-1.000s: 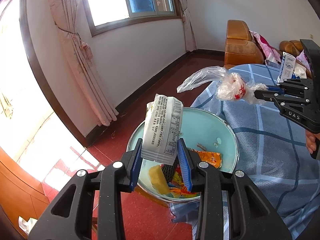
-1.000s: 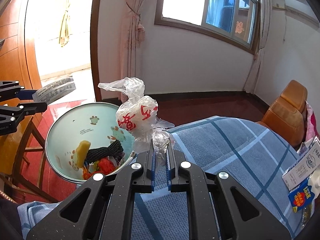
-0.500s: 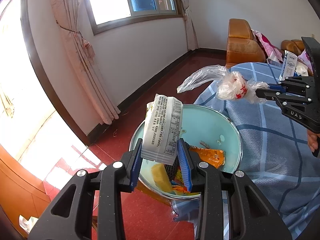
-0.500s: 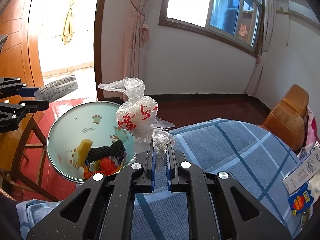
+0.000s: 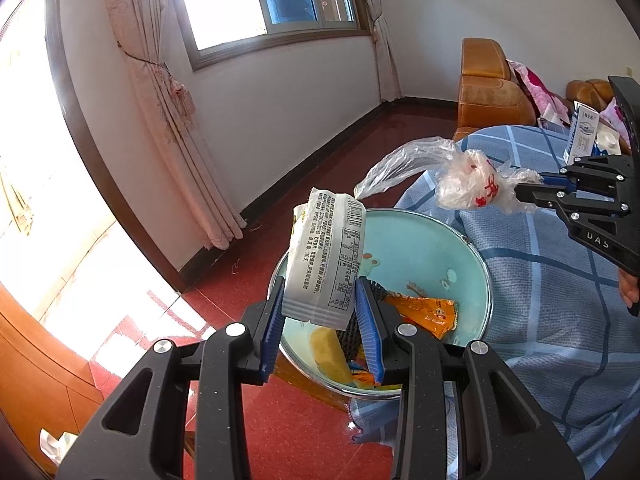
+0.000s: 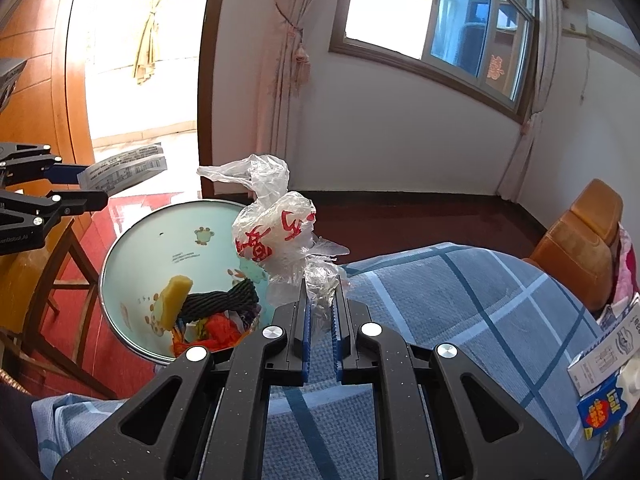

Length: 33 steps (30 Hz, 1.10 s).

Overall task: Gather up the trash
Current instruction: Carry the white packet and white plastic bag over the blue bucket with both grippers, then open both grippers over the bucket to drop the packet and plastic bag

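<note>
My left gripper (image 5: 320,308) is shut on a white printed wrapper (image 5: 326,260) and holds it above the near rim of a light blue basin (image 5: 448,248). The basin holds a yellow sponge (image 5: 326,348), an orange packet (image 5: 424,312) and a black netted piece. My right gripper (image 6: 321,312) is shut on a crumpled clear plastic bag with red print (image 6: 276,232), held above the basin's right edge (image 6: 132,240). The right gripper (image 5: 536,188) with the bag (image 5: 468,184) shows in the left wrist view, and the left gripper (image 6: 90,186) with the wrapper (image 6: 124,168) in the right wrist view.
A blue checked cloth (image 6: 460,300) covers the table beside the basin. Cartons (image 6: 604,368) lie at its far right. An orange sofa (image 5: 488,92) stands behind. A wooden stool (image 6: 52,280) carries the basin over the red floor (image 5: 304,432).
Both grippers have kept their hold. The views have shifted slightly, so the basin sits a little further right in each, and the right gripper with the bag sits a little higher.
</note>
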### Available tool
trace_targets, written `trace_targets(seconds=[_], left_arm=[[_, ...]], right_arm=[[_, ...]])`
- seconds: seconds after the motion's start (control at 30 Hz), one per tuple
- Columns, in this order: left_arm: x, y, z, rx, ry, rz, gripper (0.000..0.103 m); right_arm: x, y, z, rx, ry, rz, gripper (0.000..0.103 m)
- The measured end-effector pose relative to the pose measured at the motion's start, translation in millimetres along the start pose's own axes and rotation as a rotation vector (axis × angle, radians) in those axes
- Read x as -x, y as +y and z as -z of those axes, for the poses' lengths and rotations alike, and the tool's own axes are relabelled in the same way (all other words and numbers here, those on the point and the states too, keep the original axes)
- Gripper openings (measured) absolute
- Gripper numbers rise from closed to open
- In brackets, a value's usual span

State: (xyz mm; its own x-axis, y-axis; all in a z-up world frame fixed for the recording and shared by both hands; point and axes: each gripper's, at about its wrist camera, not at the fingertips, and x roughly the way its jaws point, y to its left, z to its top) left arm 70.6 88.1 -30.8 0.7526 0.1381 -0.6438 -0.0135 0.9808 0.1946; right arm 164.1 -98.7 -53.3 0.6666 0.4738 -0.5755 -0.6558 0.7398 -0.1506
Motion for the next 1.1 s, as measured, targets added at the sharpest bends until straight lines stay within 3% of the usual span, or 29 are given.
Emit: trace_targets(seconds=[1.1], left_arm=[[-1.9,0.8,3.2,0.008,-0.002,-0.003,0.035]], right_arm=[[-0.9,14.6,1.7,0.049,-0.006,-0.015,0.009]])
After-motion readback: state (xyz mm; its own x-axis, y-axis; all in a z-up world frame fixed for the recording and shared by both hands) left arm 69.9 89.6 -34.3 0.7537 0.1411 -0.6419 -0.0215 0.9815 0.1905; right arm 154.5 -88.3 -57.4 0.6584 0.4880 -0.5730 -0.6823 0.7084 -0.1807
